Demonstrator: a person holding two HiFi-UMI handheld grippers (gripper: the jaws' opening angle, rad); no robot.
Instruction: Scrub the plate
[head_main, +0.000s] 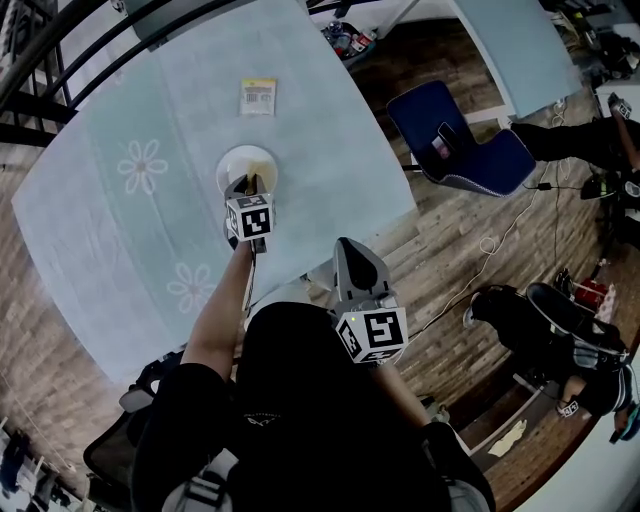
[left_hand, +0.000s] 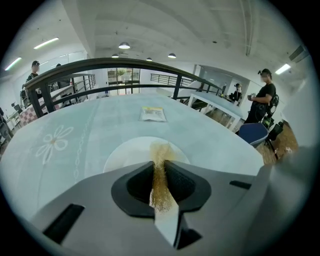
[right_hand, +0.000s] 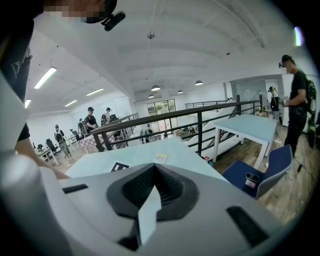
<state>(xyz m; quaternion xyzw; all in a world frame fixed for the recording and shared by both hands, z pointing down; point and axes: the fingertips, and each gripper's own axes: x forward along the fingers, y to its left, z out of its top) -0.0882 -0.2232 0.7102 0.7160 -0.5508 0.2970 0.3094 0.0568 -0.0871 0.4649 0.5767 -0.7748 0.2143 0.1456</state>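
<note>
A white plate lies on the pale blue flowered tablecloth. My left gripper hangs over the plate's near rim. It is shut on a golden-brown fibrous scrubber, whose tuft pokes out past the jaw tips above the plate's middle. My right gripper is held back at the table's near edge, close to the person's body and well off the plate. Its jaws are shut with nothing between them.
A yellow-white packet lies on the table beyond the plate. A dark railing runs behind the table. A blue chair and a second table stand to the right on the wooden floor. A person stands there too.
</note>
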